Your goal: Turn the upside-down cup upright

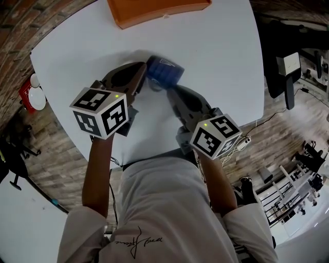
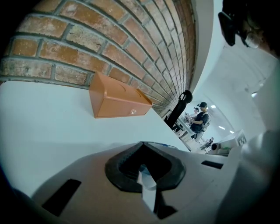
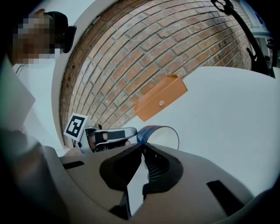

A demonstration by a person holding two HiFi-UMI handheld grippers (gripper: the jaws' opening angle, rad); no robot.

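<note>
Brick wall (image 2: 109, 43), white table (image 1: 221, 67), wood-plank floor (image 1: 56, 131), perhaps office desks (image 2: 197, 124) beyond

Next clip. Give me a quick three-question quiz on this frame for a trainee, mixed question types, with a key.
1. Multiple choice: the cup between the left gripper and the right gripper is A) red, B) blue, C) green.
2. True or false: the cup stands upright, clear of both grippers.
3. Short answer: what sits at the far edge of the table, near the brick wall?

Key:
1. B.
2. False. The cup is tipped with its mouth facing sideways, and both grippers' fingers are at it.
3. The orange box.
</note>
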